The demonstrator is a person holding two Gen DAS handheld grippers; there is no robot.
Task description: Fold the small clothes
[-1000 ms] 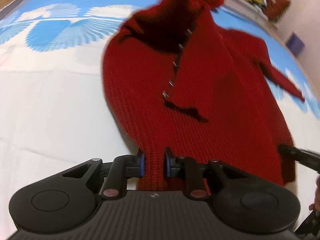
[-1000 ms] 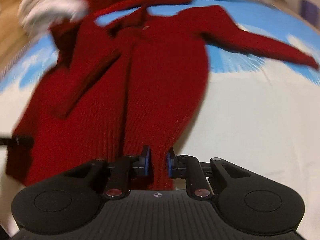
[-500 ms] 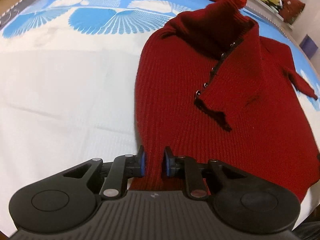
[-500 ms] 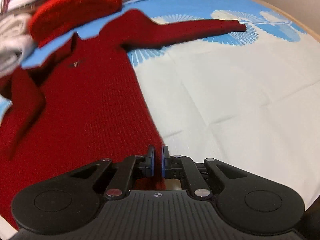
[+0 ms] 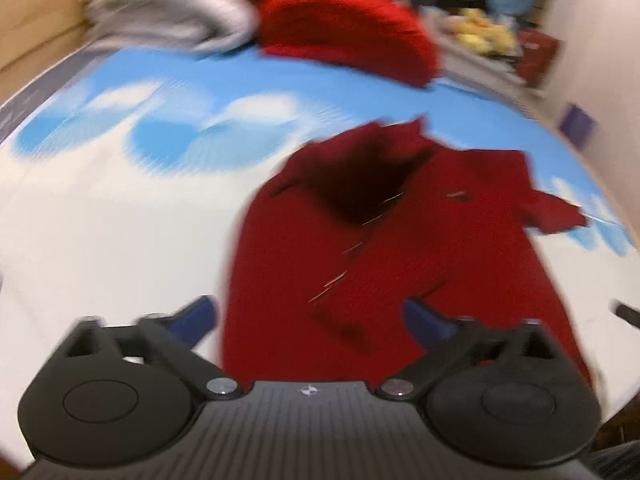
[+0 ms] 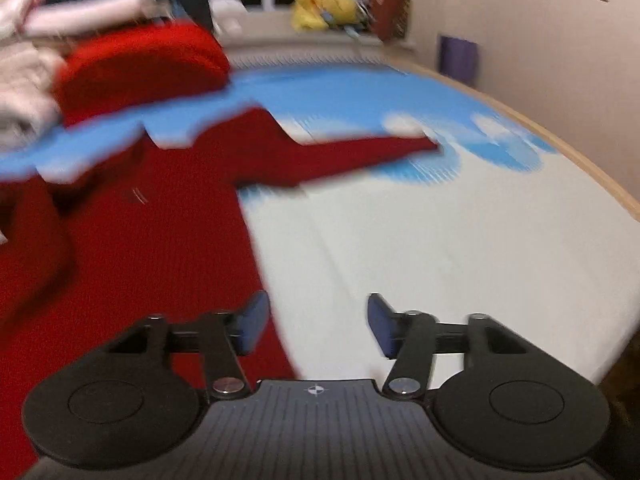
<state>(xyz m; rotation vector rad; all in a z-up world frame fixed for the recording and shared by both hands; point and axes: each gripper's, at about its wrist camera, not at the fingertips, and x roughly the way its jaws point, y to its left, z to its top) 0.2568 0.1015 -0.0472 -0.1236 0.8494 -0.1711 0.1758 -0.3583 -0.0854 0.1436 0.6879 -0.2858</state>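
Up front in my left wrist view, the left gripper point(image 5: 308, 316) has just been opening and its blue pads point(image 5: 196, 318) now stand wide apart, pressing on nothing. Beyond and between them a dark red knitted cardigan point(image 5: 400, 248) lies spread on a bed point(image 5: 100, 220) whose sheet is white with a blue fan pattern. The cardigan's hem runs toward the gripper, its collar points away, and one sleeve sticks out to the right. Farther back sit a folded bright red garment point(image 5: 344, 36) and a pale heap of clothes point(image 5: 168, 4). The picture is blurred.

Next, in my right wrist view, the right gripper point(image 6: 316, 320) has also just been opening; its pads are partly apart with nothing clamped. Its left pad shows in front of the cardigan's point(image 6: 140, 264) edge, its right pad in front of bare sheet point(image 6: 460, 248). One sleeve point(image 6: 340, 156) stretches right across the blue pattern. Yellow soft toys point(image 6: 320, 10) rest by the far wall.
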